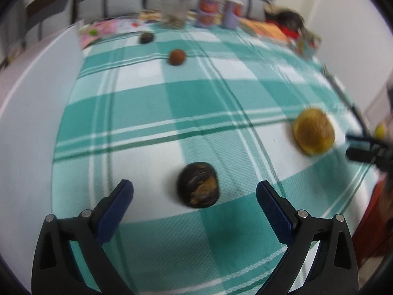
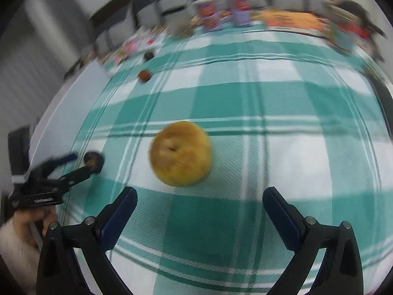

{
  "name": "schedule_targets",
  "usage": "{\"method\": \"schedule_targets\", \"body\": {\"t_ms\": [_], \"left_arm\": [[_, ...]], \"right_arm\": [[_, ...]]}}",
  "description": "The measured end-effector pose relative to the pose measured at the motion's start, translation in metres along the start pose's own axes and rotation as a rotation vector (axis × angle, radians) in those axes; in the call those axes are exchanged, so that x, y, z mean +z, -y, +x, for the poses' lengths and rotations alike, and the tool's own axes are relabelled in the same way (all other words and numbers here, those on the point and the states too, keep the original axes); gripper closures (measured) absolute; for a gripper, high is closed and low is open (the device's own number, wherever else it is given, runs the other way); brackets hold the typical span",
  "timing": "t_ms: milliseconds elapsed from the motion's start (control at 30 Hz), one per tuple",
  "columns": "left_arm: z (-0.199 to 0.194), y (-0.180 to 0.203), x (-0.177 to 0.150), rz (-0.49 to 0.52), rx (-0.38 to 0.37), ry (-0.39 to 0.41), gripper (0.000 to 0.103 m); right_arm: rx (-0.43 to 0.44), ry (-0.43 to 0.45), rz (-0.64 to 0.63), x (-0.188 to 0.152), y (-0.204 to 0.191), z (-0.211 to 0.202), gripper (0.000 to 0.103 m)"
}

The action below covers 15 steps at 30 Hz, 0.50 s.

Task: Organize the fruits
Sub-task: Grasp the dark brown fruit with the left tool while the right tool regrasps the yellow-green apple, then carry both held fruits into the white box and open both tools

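Green-and-white checked cloth (image 1: 196,103) covers the bench. The left gripper (image 1: 194,189) is spread wide and holds nothing; a dark, brown-streaked fruit (image 1: 198,184) lies on the cloth between its fingertips, touching neither. The right gripper (image 2: 199,195) is also spread wide and holds nothing, with a yellow apple (image 2: 180,153) on the cloth just ahead of its fingertips. Beyond the dark fruit lie a small brown fruit (image 1: 177,57) and, farther still, another dark one (image 1: 146,37). Blurred jars (image 1: 207,9) stand at the cloth's far edge.

White walls (image 1: 343,19) surround a table under a green-checked cloth (image 1: 196,103).
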<state>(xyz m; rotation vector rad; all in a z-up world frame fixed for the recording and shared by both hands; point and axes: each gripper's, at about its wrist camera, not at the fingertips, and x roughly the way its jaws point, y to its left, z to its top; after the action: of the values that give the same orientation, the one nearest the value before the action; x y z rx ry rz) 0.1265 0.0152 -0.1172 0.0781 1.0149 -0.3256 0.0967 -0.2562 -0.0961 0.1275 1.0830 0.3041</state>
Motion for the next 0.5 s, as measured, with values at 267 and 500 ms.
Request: {"method": "schedule_targets", "body": {"t_ms": [267,500], "left_arm": [[0.015,0.01,0.004,0.016,0.06,-0.056,0.065],[-0.061,-0.015,0.004,-0.167,-0.094,0.062,0.066]], "right_arm": [[-0.094,-0.194,-0.191,0.042,-0.039,0.049,0.038],[0.008,-0.138,-0.095,0.045,-0.037,0.02,0.039]]}}
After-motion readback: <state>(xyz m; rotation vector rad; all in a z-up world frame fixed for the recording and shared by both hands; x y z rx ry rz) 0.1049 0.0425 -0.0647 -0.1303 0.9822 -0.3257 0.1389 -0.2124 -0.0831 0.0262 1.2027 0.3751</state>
